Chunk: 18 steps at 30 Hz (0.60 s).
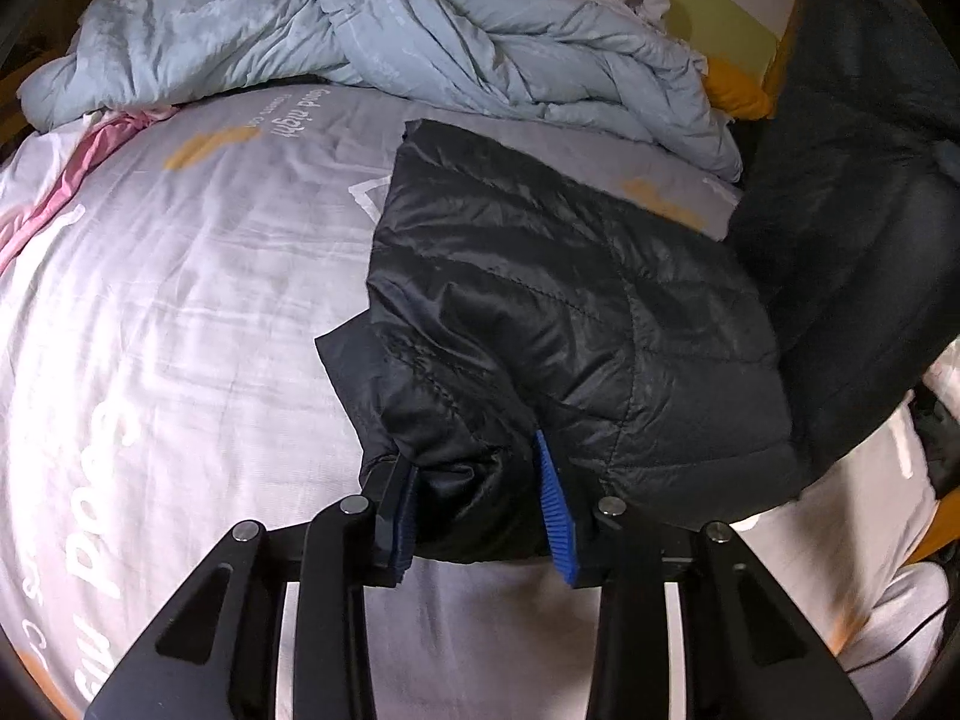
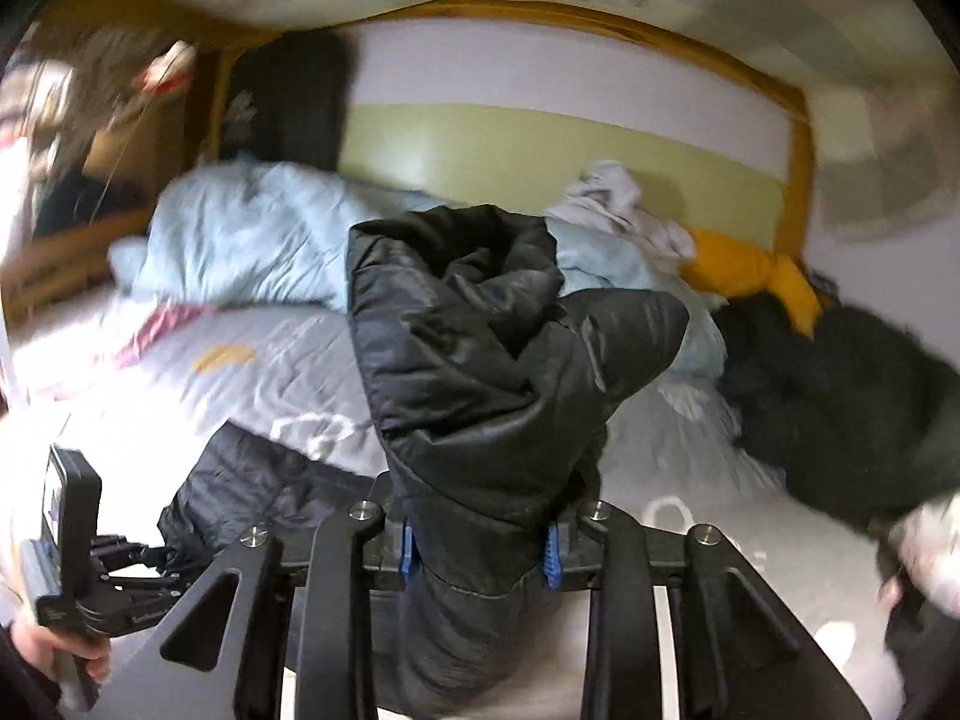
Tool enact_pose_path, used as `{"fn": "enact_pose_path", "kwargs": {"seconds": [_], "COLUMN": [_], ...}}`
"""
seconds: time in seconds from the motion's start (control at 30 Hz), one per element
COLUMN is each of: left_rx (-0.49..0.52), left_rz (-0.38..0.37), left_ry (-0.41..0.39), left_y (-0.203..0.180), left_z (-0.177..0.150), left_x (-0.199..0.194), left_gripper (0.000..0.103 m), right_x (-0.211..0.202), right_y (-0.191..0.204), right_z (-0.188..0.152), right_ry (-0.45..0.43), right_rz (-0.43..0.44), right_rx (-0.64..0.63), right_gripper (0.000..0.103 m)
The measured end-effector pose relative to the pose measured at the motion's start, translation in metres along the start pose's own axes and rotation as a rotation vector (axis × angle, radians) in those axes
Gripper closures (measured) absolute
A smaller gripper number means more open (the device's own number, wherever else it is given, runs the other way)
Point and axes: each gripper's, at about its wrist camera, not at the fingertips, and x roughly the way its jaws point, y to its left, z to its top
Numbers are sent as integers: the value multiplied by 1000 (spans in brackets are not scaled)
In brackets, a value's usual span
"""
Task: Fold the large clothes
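Observation:
A black quilted puffer jacket lies on the grey printed bed sheet. My left gripper is shut on a bunched edge of the jacket near the bed's front, blue pads pressing the fabric. My right gripper is shut on another part of the same jacket and holds it raised, the fabric standing up in a bundle above the jaws. The left gripper's body shows at the lower left of the right wrist view.
A crumpled light blue duvet lies along the bed's far side by the yellow and white headboard. An orange cloth and another dark garment lie at the right. A pink cloth lies at the left.

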Motion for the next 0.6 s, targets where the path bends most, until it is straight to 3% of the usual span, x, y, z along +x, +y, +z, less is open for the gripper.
{"fn": "enact_pose_path", "kwargs": {"seconds": [0.2, 0.33, 0.6], "left_rx": [-3, -23, -37], "left_rz": [-12, -26, 17], "left_ry": [-19, -31, -216], "left_y": [1, 7, 20], "left_z": [2, 5, 20], "left_x": [-8, -13, -69], "left_gripper": [69, 69, 70], "right_x": [23, 26, 45], "right_y": [72, 105, 121], "right_z": [-11, -30, -64], "right_ry": [14, 19, 100], "right_rz": [114, 122, 240], "right_rx": [-54, -126, -94], "right_gripper": [71, 70, 66]}}
